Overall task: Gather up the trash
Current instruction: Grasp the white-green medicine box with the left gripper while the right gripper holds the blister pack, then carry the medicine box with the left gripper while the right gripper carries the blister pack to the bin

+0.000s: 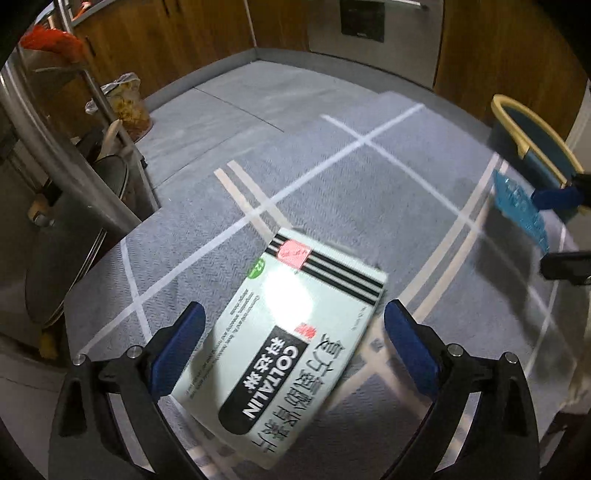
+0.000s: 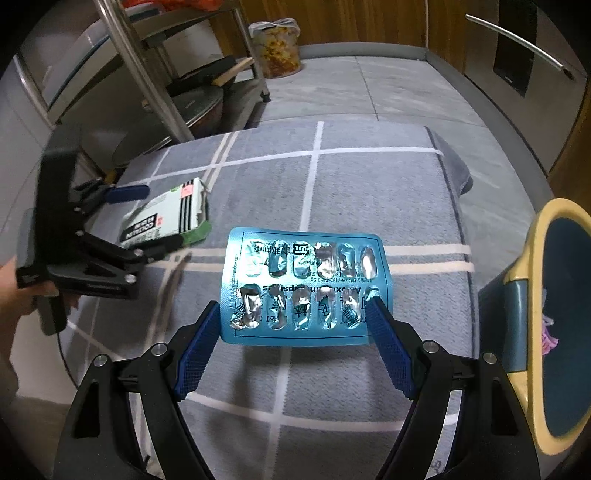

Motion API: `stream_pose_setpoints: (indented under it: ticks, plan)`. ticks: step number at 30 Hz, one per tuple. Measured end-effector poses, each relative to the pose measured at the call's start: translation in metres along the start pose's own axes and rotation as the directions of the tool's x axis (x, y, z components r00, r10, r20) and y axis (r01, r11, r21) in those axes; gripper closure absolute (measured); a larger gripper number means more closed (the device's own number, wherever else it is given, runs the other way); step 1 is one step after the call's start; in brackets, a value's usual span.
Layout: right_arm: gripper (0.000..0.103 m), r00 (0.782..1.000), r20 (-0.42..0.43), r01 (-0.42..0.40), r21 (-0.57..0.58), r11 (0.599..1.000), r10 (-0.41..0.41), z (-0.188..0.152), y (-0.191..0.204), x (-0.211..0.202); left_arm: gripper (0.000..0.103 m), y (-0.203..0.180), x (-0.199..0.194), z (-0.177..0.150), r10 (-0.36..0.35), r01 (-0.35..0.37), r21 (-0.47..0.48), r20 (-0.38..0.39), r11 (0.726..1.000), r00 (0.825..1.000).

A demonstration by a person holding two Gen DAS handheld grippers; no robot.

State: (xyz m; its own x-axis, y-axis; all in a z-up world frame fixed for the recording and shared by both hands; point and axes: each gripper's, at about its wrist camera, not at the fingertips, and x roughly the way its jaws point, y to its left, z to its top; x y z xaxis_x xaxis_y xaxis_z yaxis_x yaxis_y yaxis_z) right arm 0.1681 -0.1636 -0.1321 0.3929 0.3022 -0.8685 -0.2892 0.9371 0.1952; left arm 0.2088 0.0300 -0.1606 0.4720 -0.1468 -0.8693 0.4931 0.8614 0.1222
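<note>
A white COLTALIN medicine box (image 1: 295,332) lies on the grey checked mat (image 1: 332,192). My left gripper (image 1: 295,314) is open, its blue fingers either side of the box, not touching it. In the right wrist view the box (image 2: 166,218) lies at the left with the left gripper (image 2: 140,221) around it. My right gripper (image 2: 295,314) is shut on an empty blue blister pack (image 2: 303,288), held by its side edges above the mat. The pack also shows at the right of the left wrist view (image 1: 521,206). A blue bin with a yellow rim (image 2: 554,314) stands at the right.
A metal rack (image 1: 92,166) with pans and lids stands left of the mat. A bag with a printed pattern (image 2: 277,48) sits on the tiled floor by the wooden cabinets. A steel appliance (image 1: 373,29) is at the back. The bin also shows in the left wrist view (image 1: 532,136).
</note>
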Motion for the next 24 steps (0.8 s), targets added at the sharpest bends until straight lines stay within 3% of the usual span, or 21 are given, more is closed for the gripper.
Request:
stream_pose_setpoints:
  ticks: [6, 13, 24]
  plan:
    - [0.023, 1.0, -0.001, -0.005, -0.016, 1.0, 0.005, 0.001, 0.003, 0.0, 0.008, 0.01, 0.007, -0.005, -0.012, 0.011, -0.035, -0.034, 0.999, 0.999]
    - [0.023, 1.0, 0.005, 0.009, -0.022, 1.0, -0.009, 0.003, 0.003, -0.001, 0.026, 0.002, -0.003, -0.001, -0.015, 0.015, -0.026, -0.012, 1.0, 1.0]
    - [0.023, 0.998, 0.056, 0.018, 0.016, 1.0, -0.019, 0.002, -0.008, -0.024, 0.027, -0.028, -0.048, 0.028, 0.0, 0.005, -0.042, 0.107, 0.999, 0.994]
